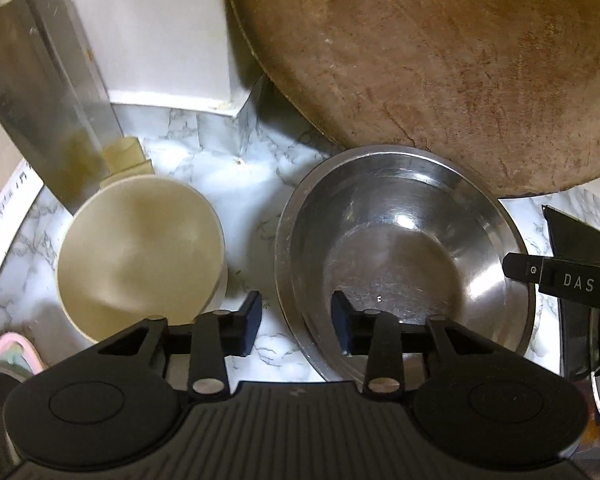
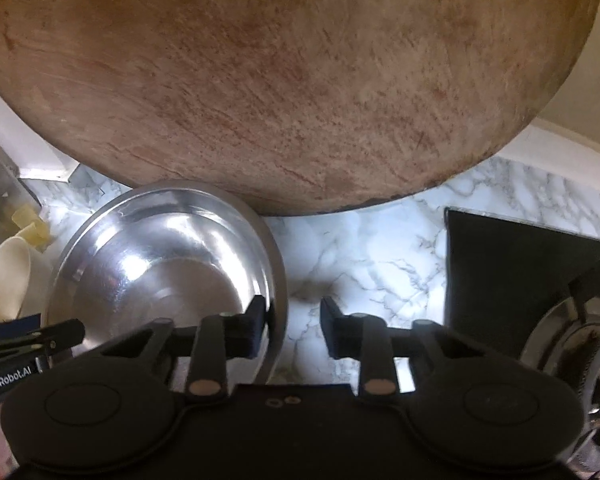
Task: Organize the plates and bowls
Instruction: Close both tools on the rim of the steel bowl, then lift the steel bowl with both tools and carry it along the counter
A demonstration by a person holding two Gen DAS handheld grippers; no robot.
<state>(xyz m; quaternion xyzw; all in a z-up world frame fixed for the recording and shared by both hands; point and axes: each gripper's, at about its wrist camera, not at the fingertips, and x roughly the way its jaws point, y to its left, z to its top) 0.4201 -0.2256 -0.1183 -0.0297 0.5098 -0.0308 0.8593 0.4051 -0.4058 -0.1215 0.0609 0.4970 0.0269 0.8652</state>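
1. Steel bowl (image 1: 404, 252) sits on the marble counter (image 1: 256, 184), in front of a round wooden board (image 1: 440, 60) that leans behind it.
2. Cream cup (image 1: 140, 256) stands just left of the bowl.
3. Left gripper (image 1: 296, 326): fingers straddle the bowl's left rim, a gap visible on both sides, not clamped.
4. Right gripper (image 2: 292, 330): fingers straddle the right rim, likewise apart.
5. Black stove (image 2: 520, 264) at right.

The round brown wooden cutting board (image 2: 284, 80) runs off the top frame edge; the shiny steel bowl's (image 1: 404, 248) far rim hides beneath it (lower right stove burner (image 2: 580, 360) blurred).
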